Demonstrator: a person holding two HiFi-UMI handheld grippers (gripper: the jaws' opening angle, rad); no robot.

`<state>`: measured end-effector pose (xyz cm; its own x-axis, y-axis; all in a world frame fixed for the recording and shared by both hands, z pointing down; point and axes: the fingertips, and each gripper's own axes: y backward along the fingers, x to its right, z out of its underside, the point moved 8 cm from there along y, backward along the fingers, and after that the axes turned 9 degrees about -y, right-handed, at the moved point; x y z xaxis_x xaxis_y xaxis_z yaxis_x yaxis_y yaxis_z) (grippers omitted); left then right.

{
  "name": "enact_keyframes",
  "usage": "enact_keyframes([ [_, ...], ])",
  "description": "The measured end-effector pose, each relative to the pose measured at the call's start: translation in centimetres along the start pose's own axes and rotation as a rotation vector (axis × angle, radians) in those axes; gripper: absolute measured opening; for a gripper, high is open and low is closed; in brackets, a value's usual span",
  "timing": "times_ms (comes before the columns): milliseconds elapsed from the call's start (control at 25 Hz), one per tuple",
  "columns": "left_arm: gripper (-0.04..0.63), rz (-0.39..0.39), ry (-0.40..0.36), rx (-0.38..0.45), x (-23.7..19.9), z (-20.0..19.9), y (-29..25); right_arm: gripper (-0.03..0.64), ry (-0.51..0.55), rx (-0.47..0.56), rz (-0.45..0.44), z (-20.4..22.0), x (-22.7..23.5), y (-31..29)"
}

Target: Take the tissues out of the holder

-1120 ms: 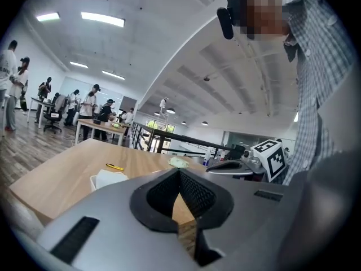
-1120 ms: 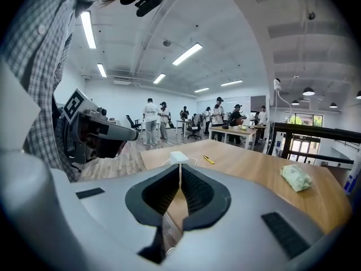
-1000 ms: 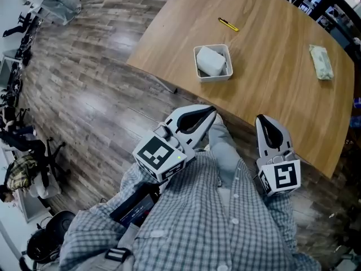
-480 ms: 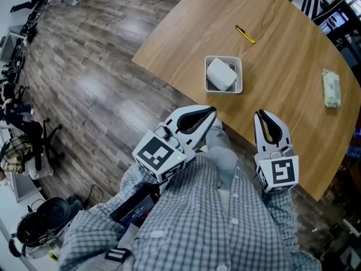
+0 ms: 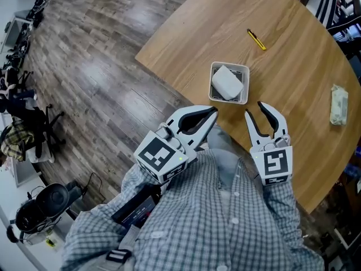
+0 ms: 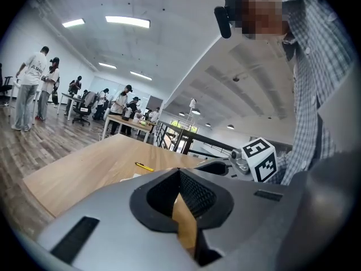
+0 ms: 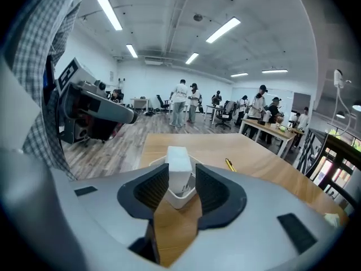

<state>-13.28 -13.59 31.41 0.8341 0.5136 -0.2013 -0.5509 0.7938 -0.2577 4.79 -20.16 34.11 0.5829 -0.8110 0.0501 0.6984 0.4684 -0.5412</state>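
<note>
The white tissue pack (image 5: 227, 82) lies in the white square holder (image 5: 212, 88) at centre frame, near the wooden table's (image 5: 293, 66) edge, with open wood around. The right gripper's (image 5: 255, 109) jaws have just been opening and hold nothing; the left gripper's (image 5: 212, 111) jaws are together. A yellow pen (image 5: 256, 39) lies above.

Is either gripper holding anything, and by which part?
Nothing is held. The left gripper is shut and empty; the right gripper has just been opening its jaws, nothing between them, short of the tissues.

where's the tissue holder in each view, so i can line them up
Head view: tissue holder just right of centre, upper half.
Left gripper view: apparently only a white sliver below the yellow pen.
Right gripper view: centre, seen between jaws that have just been opening.
Shared landmark: that pen.
</note>
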Motion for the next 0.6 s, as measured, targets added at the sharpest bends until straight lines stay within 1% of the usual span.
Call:
enact_keyframes([
  [160, 0.008, -0.025, 0.018, -0.014, -0.6, 0.1, -0.5, 0.188, -0.008, -0.028, -0.053, 0.2, 0.2, -2.0],
  [440, 0.008, -0.059, 0.036, -0.044, -0.9, 0.3, -1.5, 0.269, -0.042, -0.059, -0.130, 0.5, 1.1, -5.2],
  [600, 0.008, -0.073, 0.047, -0.052, -0.7, 0.2, -1.9, 0.290, -0.055, -0.086, -0.160, 1.0, 1.5, -6.5],
])
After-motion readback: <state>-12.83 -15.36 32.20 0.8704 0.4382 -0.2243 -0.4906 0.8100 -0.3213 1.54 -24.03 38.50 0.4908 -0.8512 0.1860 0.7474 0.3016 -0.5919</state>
